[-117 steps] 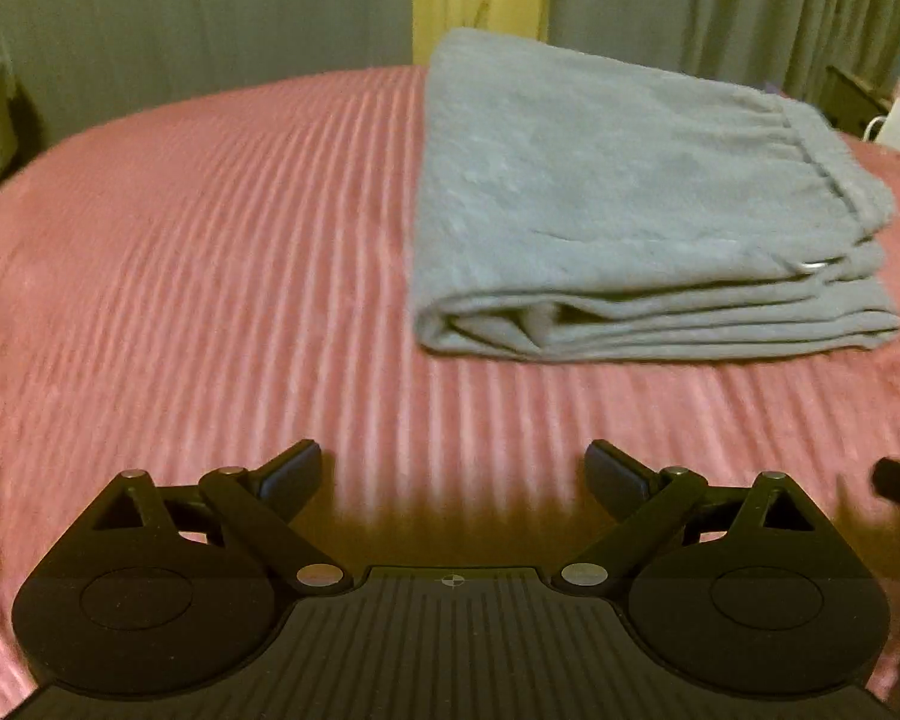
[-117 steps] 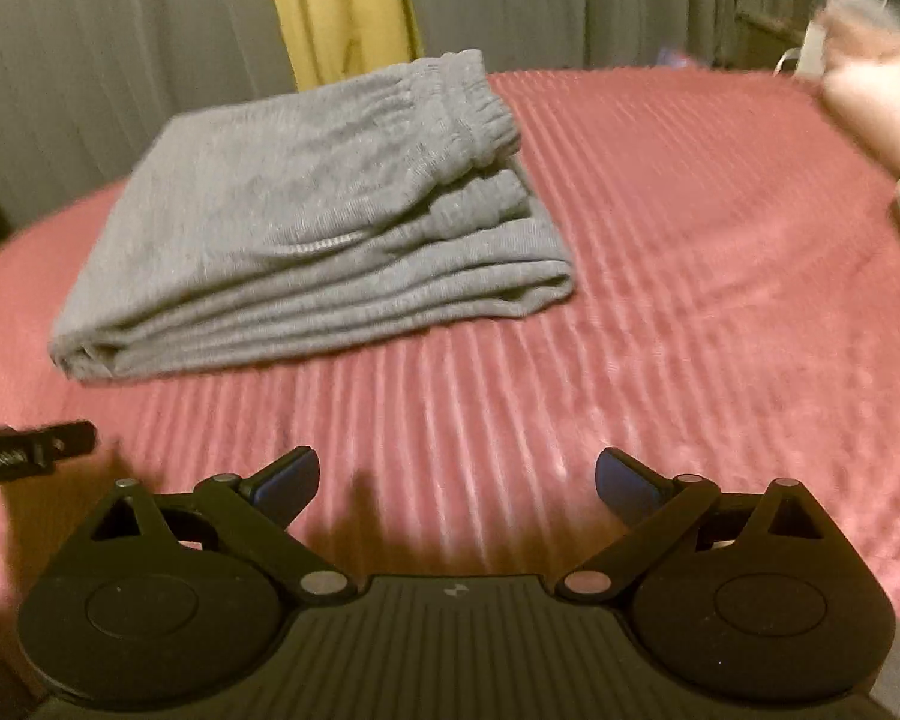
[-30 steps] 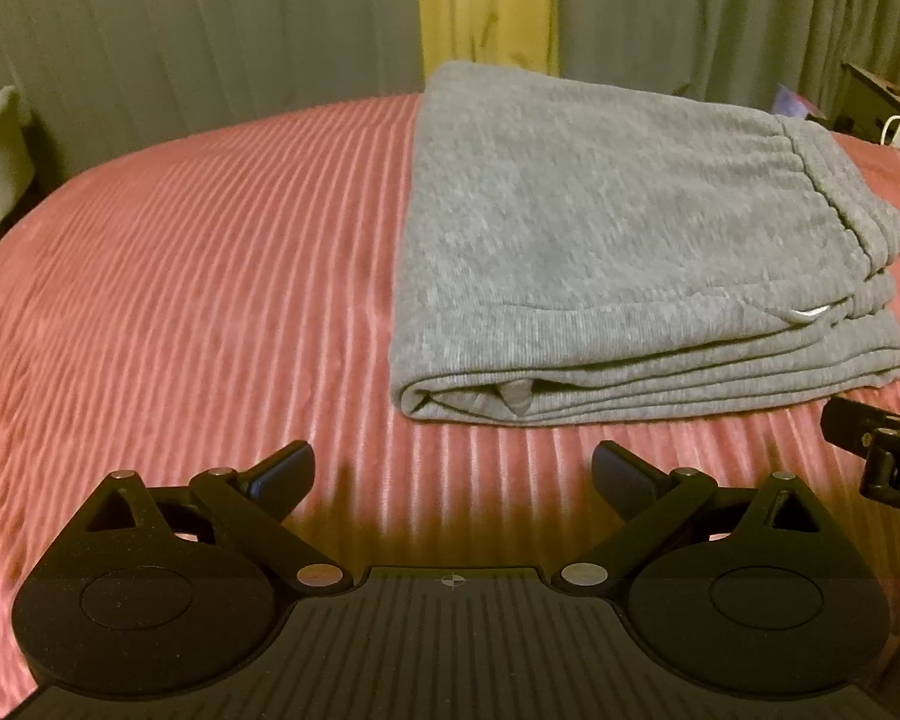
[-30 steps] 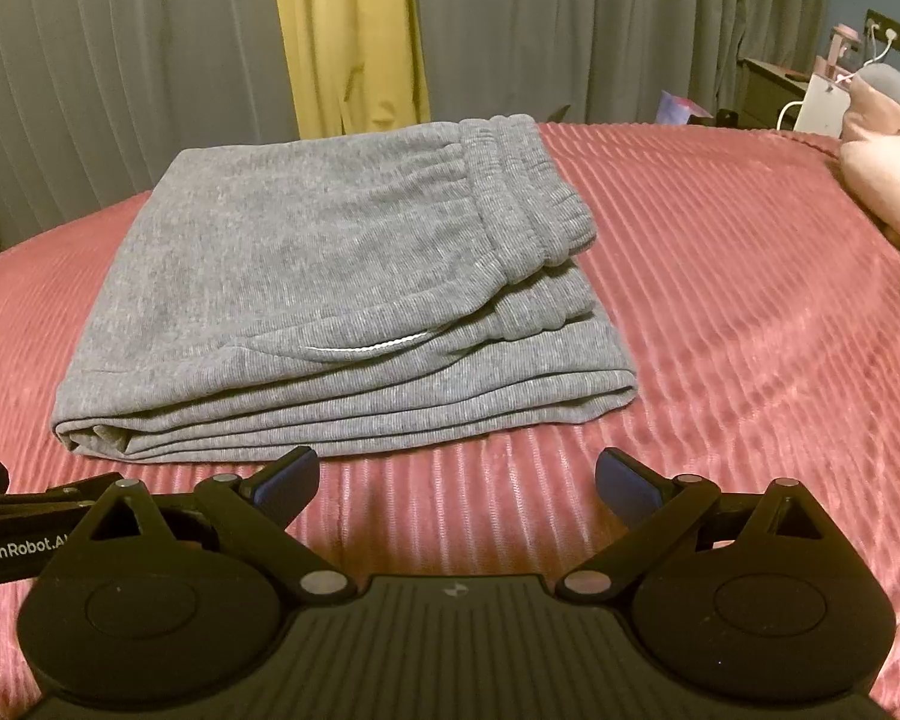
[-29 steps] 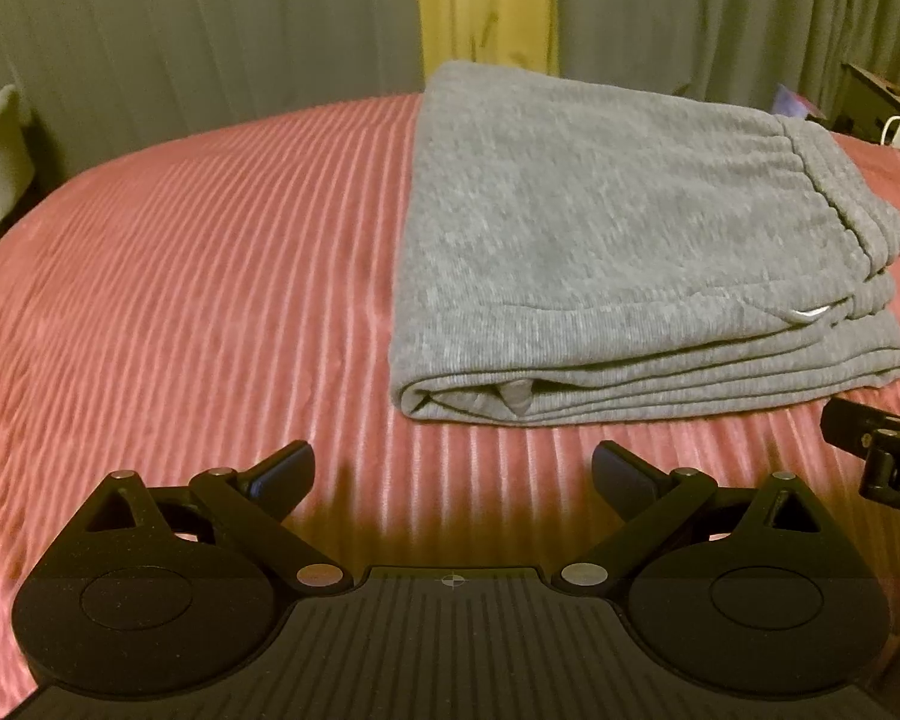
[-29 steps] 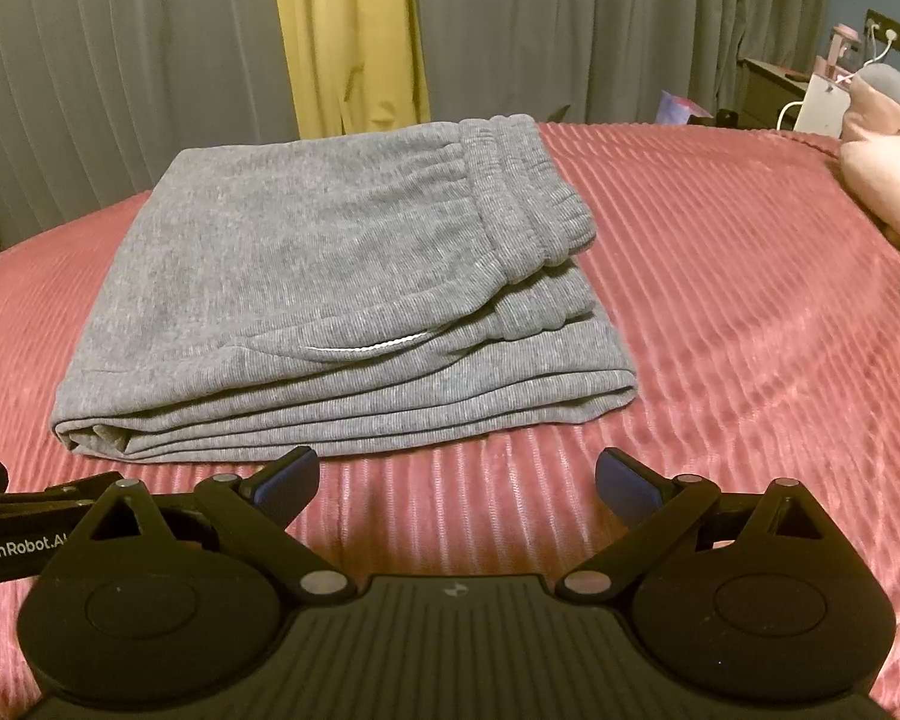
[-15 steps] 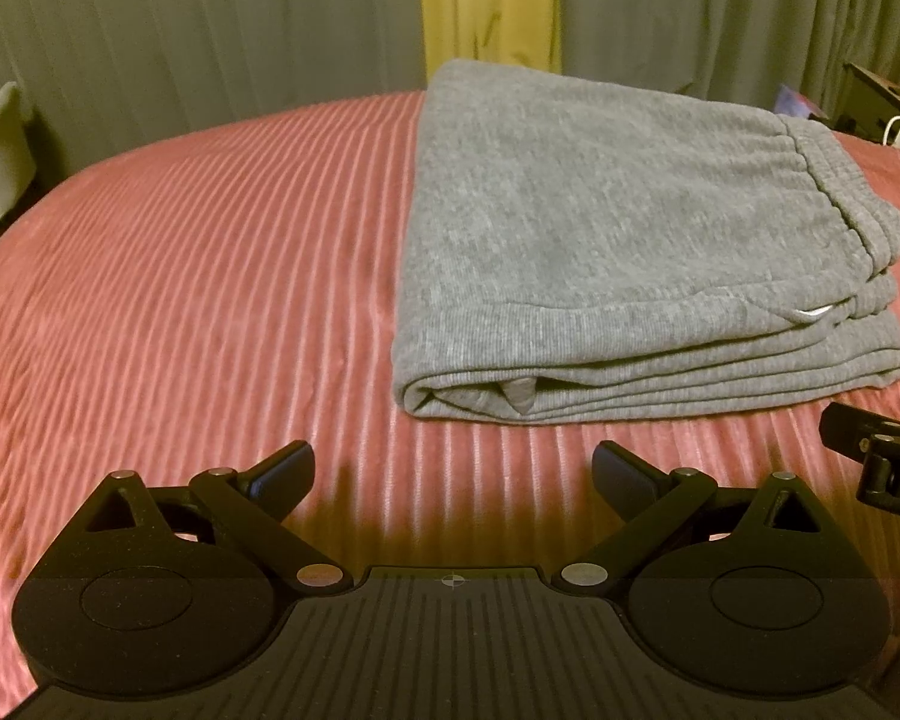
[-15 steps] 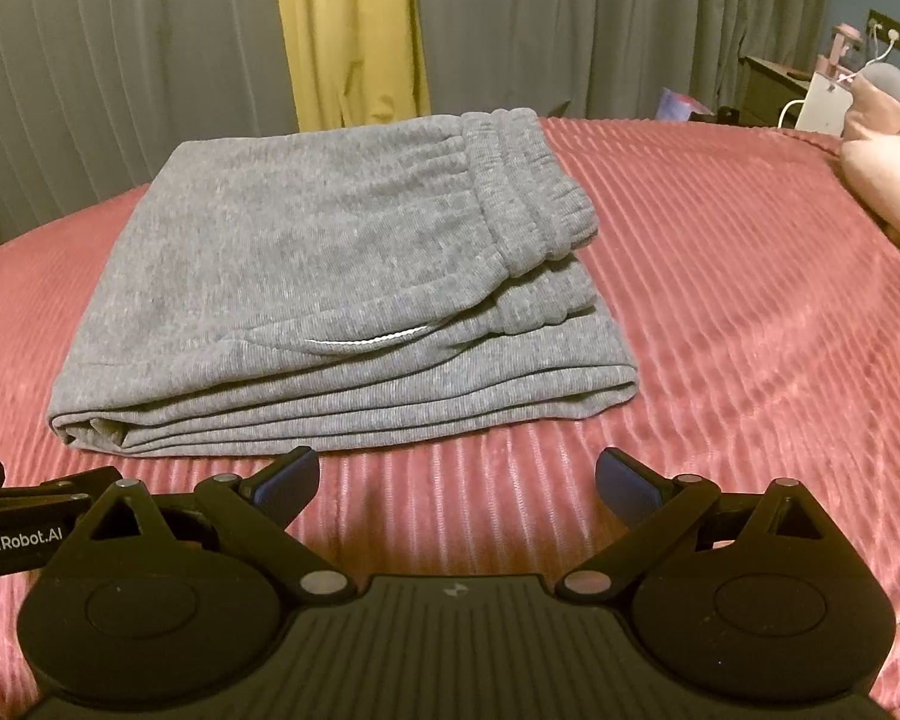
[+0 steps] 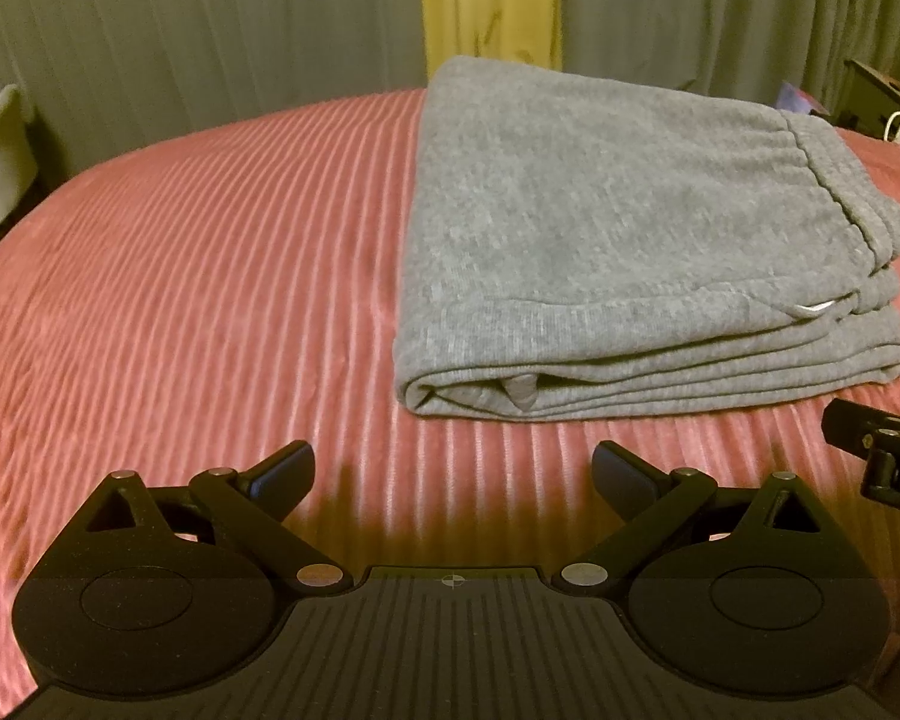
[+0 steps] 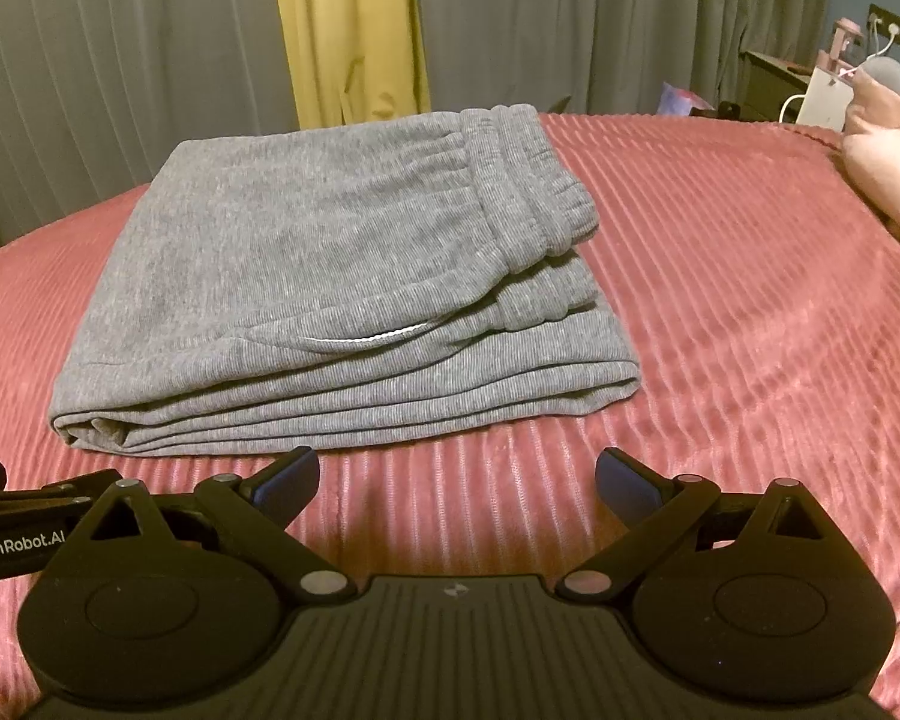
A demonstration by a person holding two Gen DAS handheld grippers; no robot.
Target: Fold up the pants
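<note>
— Since the look nearly four seconds back, has anything shifted?

— Both grippers have drifted so the folded stack sits closer and lower in each view, and the blur of that older moment has gone. Over the last half second almost nothing has moved.

— Start with the biggest thing, then.

— A pink ribbed bedspread [image 10: 720, 324] fills most of both views, with grey curtains [image 10: 120, 60] behind it and one yellow curtain panel [image 10: 348, 30] between them.

— And the pants?

— The grey pants [image 10: 306, 258] lie folded into a flat stack of several layers on the bedspread, resting ahead of both tools and touched by neither. From the right wrist the elastic waistband [image 10: 528, 192] is at the stack's right end, on top; the rounded fold is at its left. A pocket opening [image 10: 363, 337] shows as a pale line near the front edge.

— The tools?

— The left gripper [image 9: 453, 471] has its jaws spread wide with nothing between them, over bare bedspread just short of the stack's near edge. The right gripper [image 10: 457, 477] is the same: wide apart, empty, just in front of the pants. Each one's edge shows in the other's view.

— Anything small?

— A pale pink pillow [image 10: 888, 174] at the far right, and a white charger with a cable [image 10: 825, 97] beyond it.
</note>
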